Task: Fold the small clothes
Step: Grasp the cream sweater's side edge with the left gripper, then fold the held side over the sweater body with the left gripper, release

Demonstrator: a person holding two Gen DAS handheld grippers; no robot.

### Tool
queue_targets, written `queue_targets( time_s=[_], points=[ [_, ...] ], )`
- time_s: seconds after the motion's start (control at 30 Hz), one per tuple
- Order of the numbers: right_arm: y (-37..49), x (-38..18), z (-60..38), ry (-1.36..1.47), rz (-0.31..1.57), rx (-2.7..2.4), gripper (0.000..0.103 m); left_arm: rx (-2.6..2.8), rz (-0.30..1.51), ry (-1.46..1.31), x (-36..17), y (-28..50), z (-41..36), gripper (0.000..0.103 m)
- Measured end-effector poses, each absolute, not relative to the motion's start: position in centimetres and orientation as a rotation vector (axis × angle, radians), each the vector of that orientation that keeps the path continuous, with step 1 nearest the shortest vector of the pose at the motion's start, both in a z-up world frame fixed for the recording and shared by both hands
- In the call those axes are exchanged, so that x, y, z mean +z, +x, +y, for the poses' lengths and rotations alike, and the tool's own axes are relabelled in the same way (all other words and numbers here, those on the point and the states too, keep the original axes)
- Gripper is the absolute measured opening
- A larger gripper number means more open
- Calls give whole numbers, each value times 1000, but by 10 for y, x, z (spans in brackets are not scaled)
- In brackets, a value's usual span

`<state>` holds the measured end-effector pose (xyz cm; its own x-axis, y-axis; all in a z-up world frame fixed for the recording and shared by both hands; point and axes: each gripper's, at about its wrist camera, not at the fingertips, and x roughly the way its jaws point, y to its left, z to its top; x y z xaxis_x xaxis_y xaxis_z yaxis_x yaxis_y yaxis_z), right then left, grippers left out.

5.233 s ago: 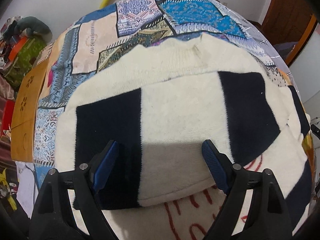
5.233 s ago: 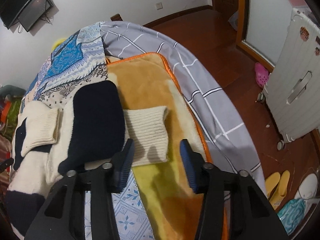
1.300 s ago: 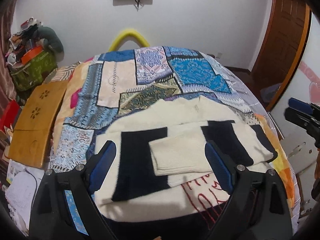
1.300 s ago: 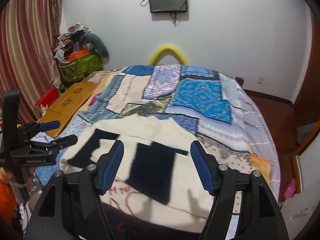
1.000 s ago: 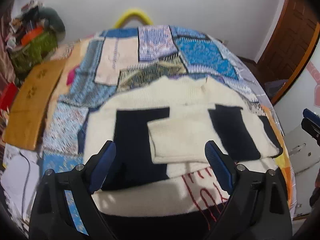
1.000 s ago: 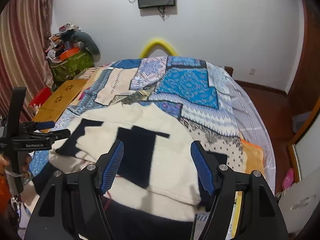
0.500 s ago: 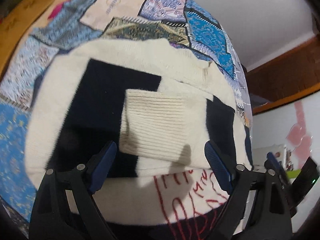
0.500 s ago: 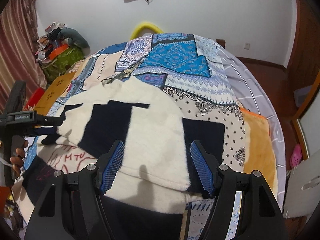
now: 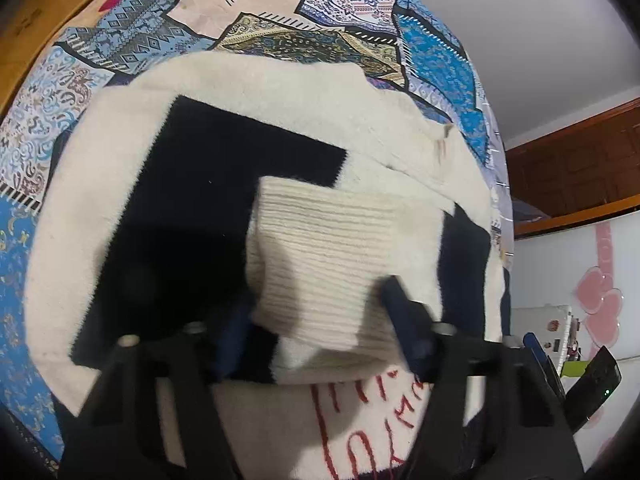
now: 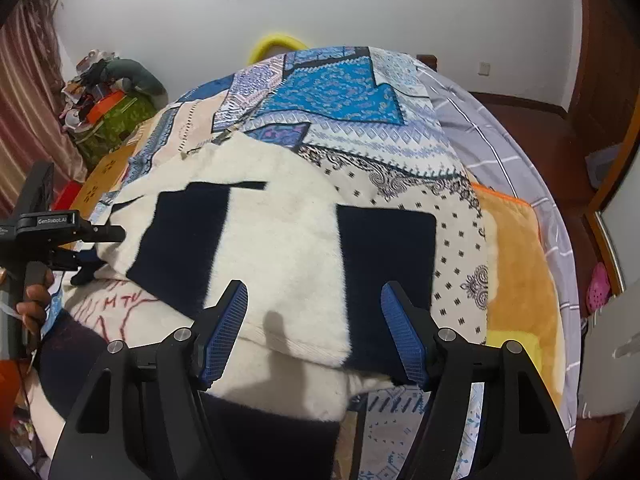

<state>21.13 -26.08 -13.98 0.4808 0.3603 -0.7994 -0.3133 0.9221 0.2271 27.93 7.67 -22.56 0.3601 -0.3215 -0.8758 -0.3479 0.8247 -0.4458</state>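
Left wrist view: left gripper [image 9: 320, 320] jaws spread wide, blurred, straddling the ribbed cream cuff [image 9: 336, 264] of the sweater [image 9: 120, 208]; fingers sit either side of the cuff, not pinching it; contact can't be judged through the blur. Sweater is fuzzy cream knit with big black rectangular blocks: one block left of and ahead of the left finger, a narrower one beside the right finger. Cuff is folded in over the body, lying flat between the jaws. Red stitched lettering [image 9: 360, 420] on the cream panel just below the jaws. Collar edge ahead, toward the patchwork bedspread [image 9: 280, 20], which carries the whole garment.

Right wrist view: left gripper [image 10: 86, 246] shows at the far left, held in a hand [image 10: 34, 304], tips at the sweater's left edge. Right gripper [image 10: 314, 328] jaws wide open, blue pads [image 10: 224, 332] clear, gripping nothing, hovering over the near folded edge of the sweater [image 10: 280, 240]. Between the jaws: cream pile with a black block by each finger. Ahead of the jaws, bedspread [image 10: 340, 92]; right of the right finger, an orange blanket [image 10: 516, 272].
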Motion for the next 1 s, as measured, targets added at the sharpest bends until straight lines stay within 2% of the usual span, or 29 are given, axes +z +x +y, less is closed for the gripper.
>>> queue_targets(
  time_s=[0.1,0.17,0.3,0.6,0.8,1.0],
  points=[
    [211,-140,-266,53,1006,407,66,43,1212,-610,-224,281,78,22],
    [207,-135,-272,53,994,406,66,42,1202,-566,-221,282,75,14],
    [205,-128,-281,39,977,390,66,67,1146,-404,-200,280,58,12],
    [208,-125,-304,78,970,330,66,141,842,-80,-99,263,31,12],
    [210,-126,-301,90,974,336,66,206,763,-54,-62,259,54,11],
    [213,-132,-288,88,996,363,66,262,761,-78,-58,254,92,11]
  ],
)
